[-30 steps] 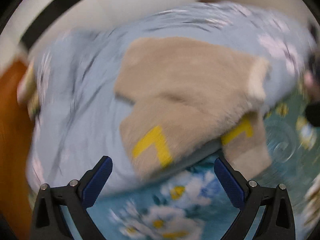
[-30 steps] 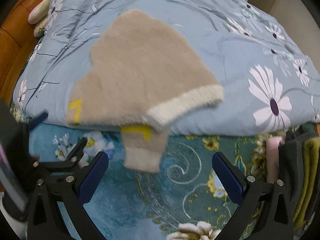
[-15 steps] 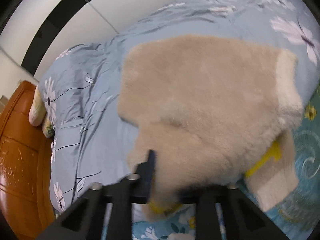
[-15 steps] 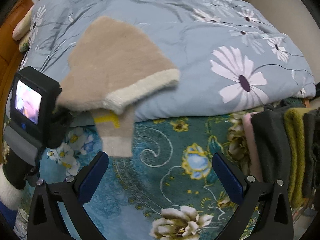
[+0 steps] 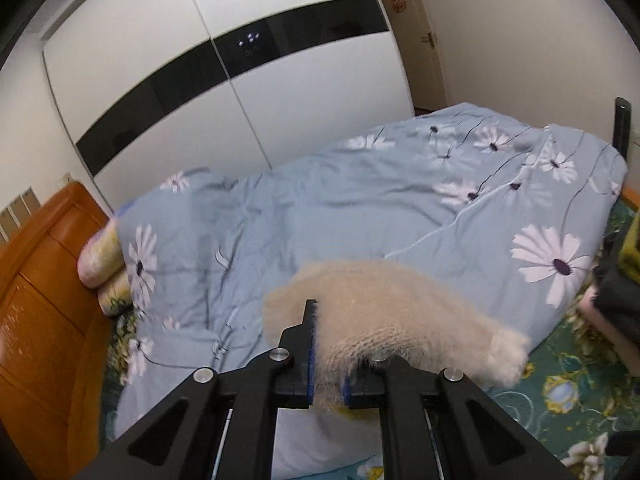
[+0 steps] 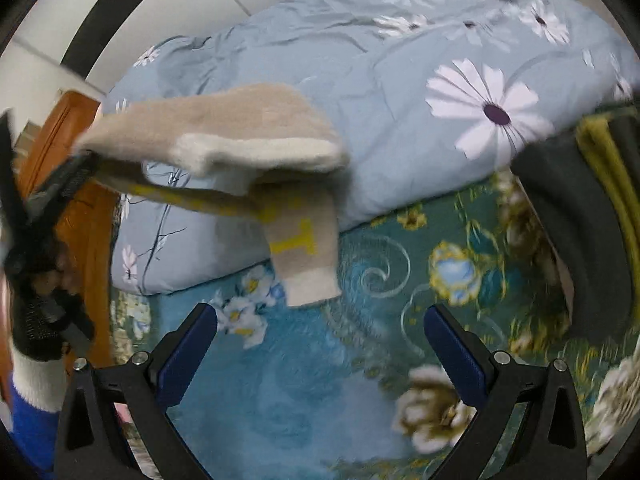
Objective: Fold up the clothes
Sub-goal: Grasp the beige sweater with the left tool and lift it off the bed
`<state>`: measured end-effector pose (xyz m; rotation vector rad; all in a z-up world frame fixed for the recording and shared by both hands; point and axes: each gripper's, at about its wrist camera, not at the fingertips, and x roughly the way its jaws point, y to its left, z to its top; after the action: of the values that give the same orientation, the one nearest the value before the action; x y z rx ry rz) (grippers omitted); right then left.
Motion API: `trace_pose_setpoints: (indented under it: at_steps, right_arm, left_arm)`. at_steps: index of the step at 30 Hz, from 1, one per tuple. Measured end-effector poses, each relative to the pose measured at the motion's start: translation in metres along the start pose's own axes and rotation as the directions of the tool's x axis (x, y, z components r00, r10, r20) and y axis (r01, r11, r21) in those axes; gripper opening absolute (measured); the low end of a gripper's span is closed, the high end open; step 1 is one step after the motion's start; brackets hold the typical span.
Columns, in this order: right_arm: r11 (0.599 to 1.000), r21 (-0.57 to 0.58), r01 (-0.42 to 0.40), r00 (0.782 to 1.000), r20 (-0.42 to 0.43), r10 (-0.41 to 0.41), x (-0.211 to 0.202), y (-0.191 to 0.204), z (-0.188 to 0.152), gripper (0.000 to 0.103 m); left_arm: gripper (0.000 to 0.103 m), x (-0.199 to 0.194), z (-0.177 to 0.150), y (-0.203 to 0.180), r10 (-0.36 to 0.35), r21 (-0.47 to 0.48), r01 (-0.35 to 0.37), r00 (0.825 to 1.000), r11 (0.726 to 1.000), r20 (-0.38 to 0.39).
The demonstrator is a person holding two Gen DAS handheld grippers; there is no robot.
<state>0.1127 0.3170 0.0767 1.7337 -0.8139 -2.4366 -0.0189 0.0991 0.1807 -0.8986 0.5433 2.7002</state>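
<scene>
L gripper (image 5: 328,364) is clamped on one edge of the sweater (image 6: 256,136), which hangs ahead of it above the bed (image 6: 360,360). R gripper (image 6: 320,344) is wide open, empty, sweater just beyond its tips. Fabric looks soft, light, floppy, prob. non-slip; best 2nd hold is the cuff (image 6: 312,288).

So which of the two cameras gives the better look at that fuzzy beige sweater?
The right wrist view. There the beige sweater hangs in the air, showing its pale ribbed hem, yellow markings and a dangling sleeve. The left wrist view shows only a fuzzy bunch clamped in the left hand-held gripper.
</scene>
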Motion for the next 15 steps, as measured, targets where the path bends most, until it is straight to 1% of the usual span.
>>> trace_pose_setpoints:
  at_steps: [2, 5, 8, 10, 12, 13, 15]
  right_arm:
    - [1.000, -0.014, -0.017, 0.999, 0.030, 0.017, -0.014, 0.001, -0.007, 0.103]
    - [0.996, -0.070, -0.047, 0.996, 0.069, 0.052, -0.037, 0.006, -0.021, 0.103]
    - [0.990, -0.118, -0.072, 0.994, 0.075, 0.081, -0.055, 0.009, -0.038, 0.102]
    - [0.985, -0.153, -0.079, 0.993, 0.070, 0.090, -0.064, 0.012, -0.051, 0.097]
    - [0.978, -0.193, -0.085, 0.993, 0.065, 0.099, -0.073, 0.015, -0.064, 0.084]
    - [0.970, -0.226, -0.090, 0.992, 0.066, 0.107, -0.080, 0.018, -0.072, 0.082]
    - [0.951, -0.285, -0.121, 0.986, 0.074, 0.148, -0.095, 0.024, -0.090, 0.078]
  left_arm:
    - [0.009, -0.026, 0.010, 0.003, -0.012, -0.009, 0.012, 1.000, 1.000, 0.011]
    - [0.009, -0.069, 0.023, 0.008, -0.030, -0.038, 0.031, 0.999, 0.999, 0.033]
    - [0.009, -0.116, 0.032, 0.011, -0.039, -0.084, 0.044, 0.998, 0.996, 0.058]
    - [0.009, -0.151, 0.037, 0.012, -0.036, -0.118, 0.045, 0.997, 0.992, 0.072]
    - [0.009, -0.182, 0.041, 0.011, -0.032, -0.147, 0.044, 0.996, 0.988, 0.082]
    - [0.009, -0.196, 0.043, 0.010, -0.031, -0.159, 0.045, 0.996, 0.986, 0.088]
    - [0.009, -0.229, 0.050, 0.003, -0.034, -0.173, 0.052, 0.994, 0.983, 0.108]
